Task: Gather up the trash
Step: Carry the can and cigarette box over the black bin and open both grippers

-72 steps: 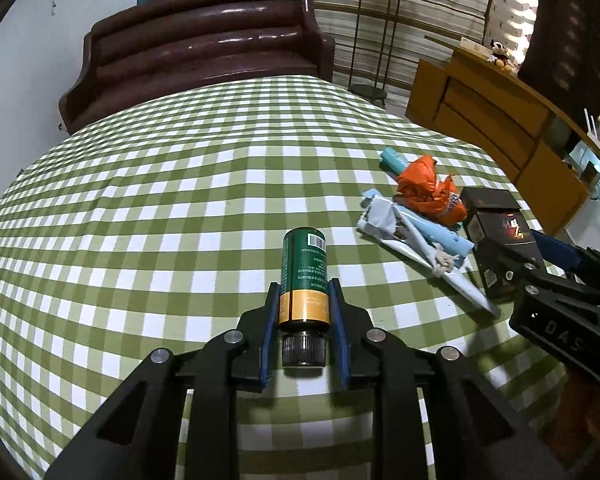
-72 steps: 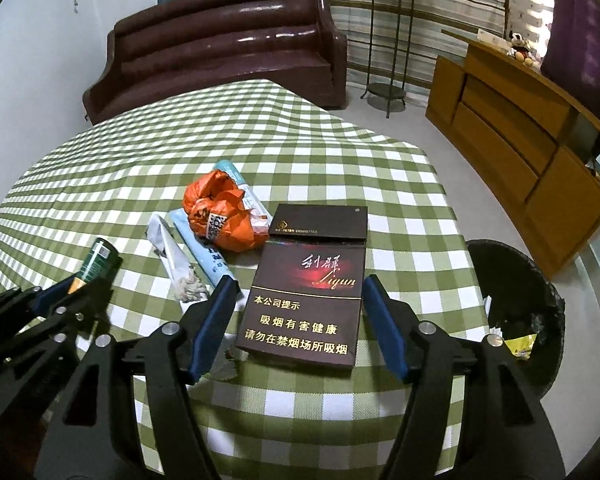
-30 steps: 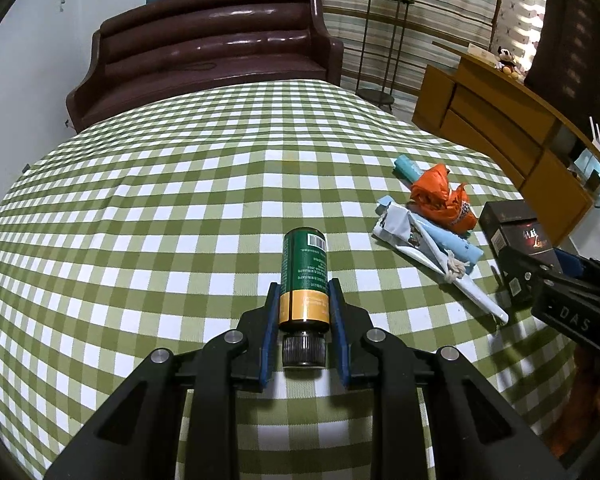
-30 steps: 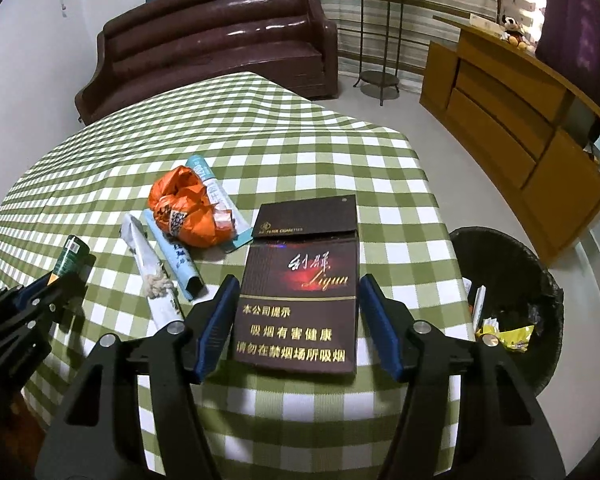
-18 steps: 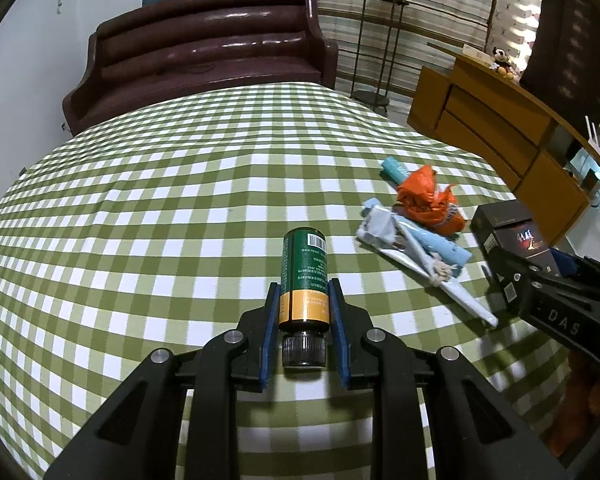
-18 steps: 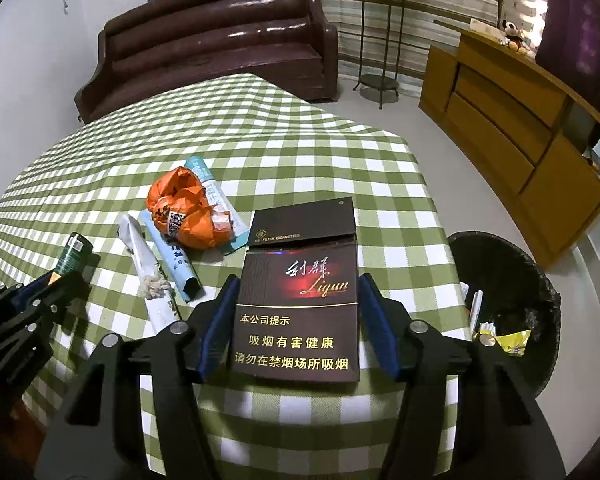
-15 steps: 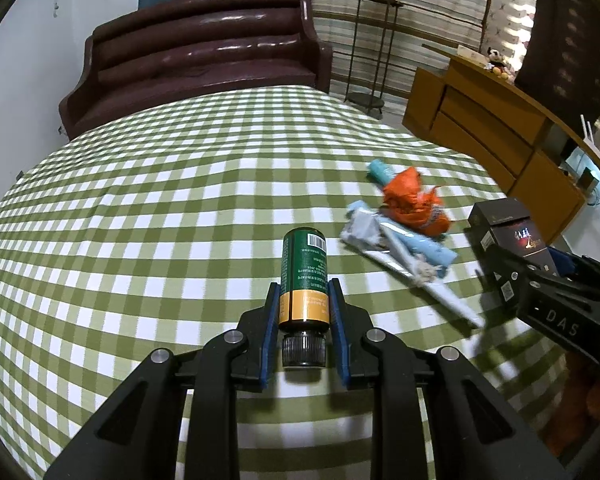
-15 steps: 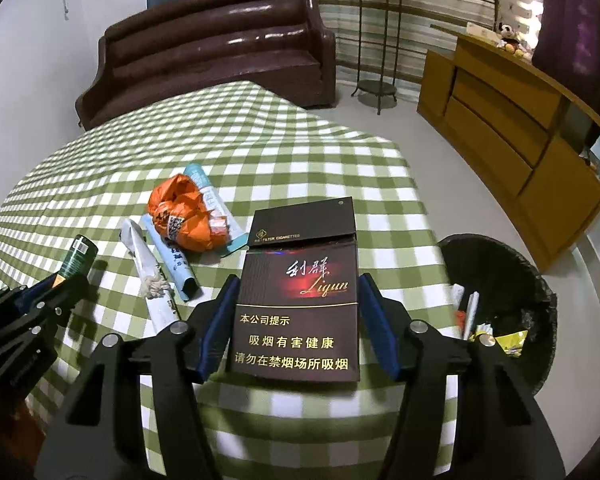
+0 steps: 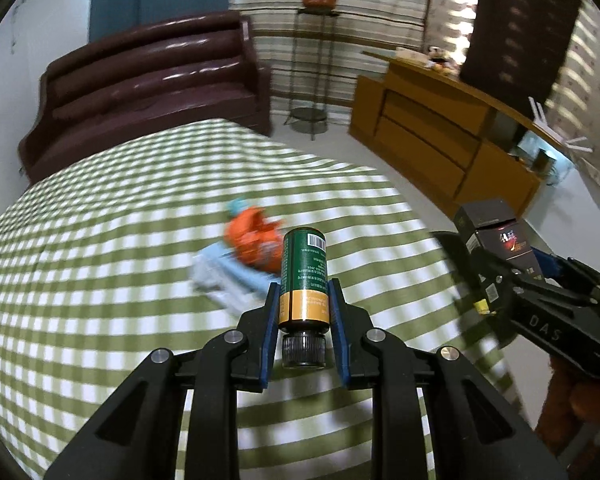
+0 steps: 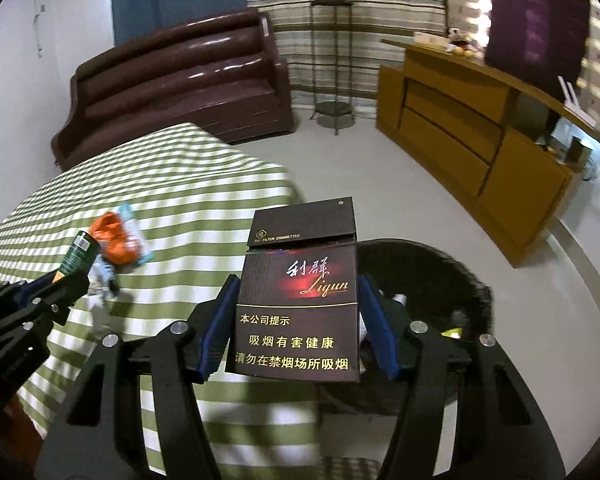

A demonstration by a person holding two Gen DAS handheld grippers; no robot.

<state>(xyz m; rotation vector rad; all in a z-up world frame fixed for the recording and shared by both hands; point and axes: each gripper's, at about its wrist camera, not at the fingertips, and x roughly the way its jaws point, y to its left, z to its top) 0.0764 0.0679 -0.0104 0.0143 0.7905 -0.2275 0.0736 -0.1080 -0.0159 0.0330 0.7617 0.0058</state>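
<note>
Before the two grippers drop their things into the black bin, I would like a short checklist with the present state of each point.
1. Left gripper is shut on the green bottle: ok.
2. Right gripper is shut on the cigarette box, pads on both sides: ok.
3. Bin is open at the top: ok.
4. Cigarette box is over the bin mouth: cannot tell; the box hides much of it.
5. Green bottle is over the bin: not ok; checked tablecloth lies under it.
6. Table is free of trash: not ok; an orange bag and blue wrappers remain.
</note>
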